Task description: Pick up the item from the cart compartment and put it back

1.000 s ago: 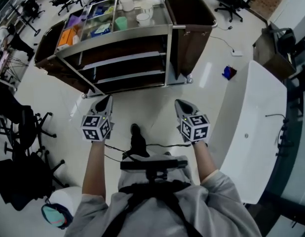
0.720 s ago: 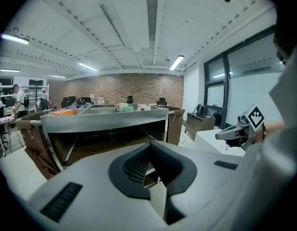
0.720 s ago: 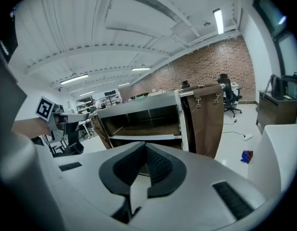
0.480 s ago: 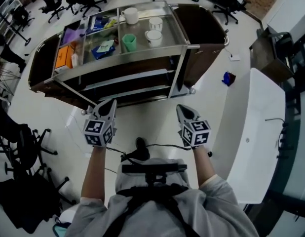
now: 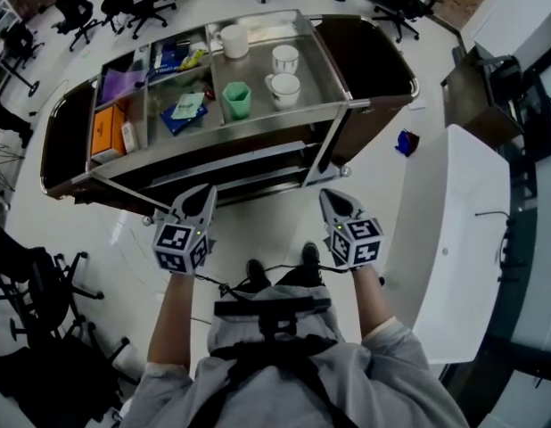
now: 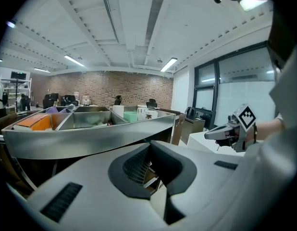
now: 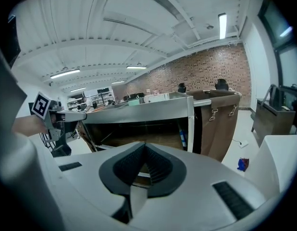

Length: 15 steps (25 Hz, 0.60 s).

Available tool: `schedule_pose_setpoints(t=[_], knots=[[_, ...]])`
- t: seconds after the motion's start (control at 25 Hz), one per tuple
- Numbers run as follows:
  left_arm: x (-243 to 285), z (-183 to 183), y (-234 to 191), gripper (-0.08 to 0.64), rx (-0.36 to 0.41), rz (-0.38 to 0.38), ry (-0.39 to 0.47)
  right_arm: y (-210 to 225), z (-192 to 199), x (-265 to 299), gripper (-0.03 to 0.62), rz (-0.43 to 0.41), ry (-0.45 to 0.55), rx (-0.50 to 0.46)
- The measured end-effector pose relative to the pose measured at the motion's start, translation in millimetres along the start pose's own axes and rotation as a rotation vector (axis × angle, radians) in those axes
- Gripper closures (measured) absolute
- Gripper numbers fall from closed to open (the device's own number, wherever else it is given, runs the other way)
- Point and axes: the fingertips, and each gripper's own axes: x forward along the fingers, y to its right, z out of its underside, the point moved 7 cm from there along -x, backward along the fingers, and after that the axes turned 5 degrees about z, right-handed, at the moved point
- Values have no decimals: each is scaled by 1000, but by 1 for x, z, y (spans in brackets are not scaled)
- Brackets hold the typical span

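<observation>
Find left gripper [image 5: 202, 194] pressed together with nothing between the jaws; read the same on right gripper [image 5: 332, 200], closed and empty. Place both over the floor [image 5: 267, 219], short of the near edge of the cart [image 5: 224, 137] and touching nothing. Locate the likely items in the cart's top tray: green cup [image 5: 236, 99] at the near left corner of the right compartment, white cup [image 5: 283, 88] just beside it, blue packet [image 5: 184, 112] in the middle compartment, orange box [image 5: 108, 132] by the left edge. Cannot tell which of these is meant. Judge the pick-up as not yet begun. Expect trouble if closed jaws reach the tray: would push or tip a cup instead of straddling it. Expect a knock on the raised near rim from too low an approach. Watch the tight spacing of the cups too, since wide-spread jaws around the green one could shove its white neighbour.
</observation>
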Motion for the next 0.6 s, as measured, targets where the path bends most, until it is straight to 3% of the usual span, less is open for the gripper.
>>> schedule_pose_setpoints(t=[0.28, 0.52, 0.6], knots=[[28, -19, 8, 557, -15, -4, -2, 28, -44, 15, 578, -23, 8, -70], [51, -38, 8, 557, 1, 10, 8, 48, -119, 32, 414, -98, 22, -235], [60, -46, 10, 557, 5, 20, 21, 57, -149, 44, 392, -113, 17, -296]])
